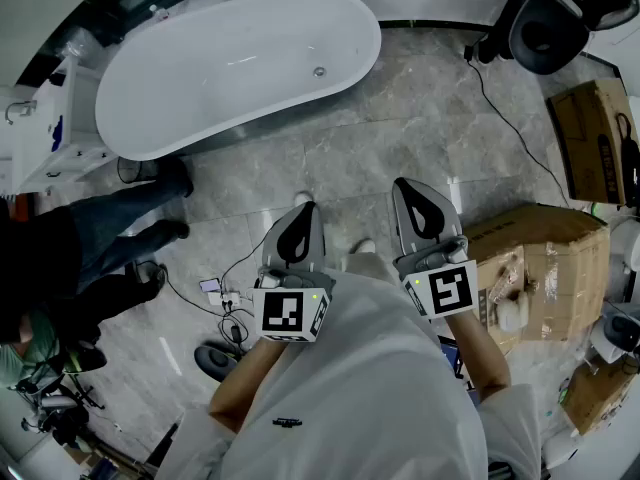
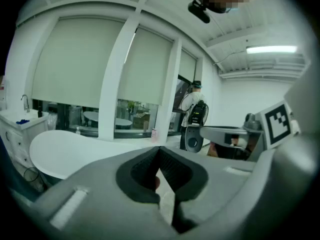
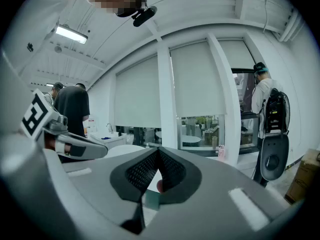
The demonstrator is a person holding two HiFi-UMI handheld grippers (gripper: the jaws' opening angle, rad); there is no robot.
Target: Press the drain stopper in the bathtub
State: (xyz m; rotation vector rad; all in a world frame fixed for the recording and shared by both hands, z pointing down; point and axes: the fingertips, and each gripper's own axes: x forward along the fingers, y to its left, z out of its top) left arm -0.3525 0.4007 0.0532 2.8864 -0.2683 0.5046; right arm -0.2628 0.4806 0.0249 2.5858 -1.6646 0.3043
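A white oval bathtub (image 1: 230, 63) lies at the far side of the grey tiled floor. Its small round metal drain stopper (image 1: 319, 71) sits in the tub's bottom, right of the middle. Both grippers are held close to my body, well short of the tub. My left gripper (image 1: 304, 207) and right gripper (image 1: 401, 183) point toward it, side by side. In the left gripper view the jaws (image 2: 159, 150) meet at their tips with nothing between them, and the tub (image 2: 70, 151) shows beyond. The right gripper (image 3: 158, 150) looks the same, its jaws closed and empty.
A person in dark trousers (image 1: 110, 233) stands at the left beside a white vanity (image 1: 45, 133). Cables and a power strip (image 1: 228, 298) lie on the floor by my feet. Cardboard boxes (image 1: 545, 258) stand at the right, and a black chair (image 1: 550, 28) at the far right.
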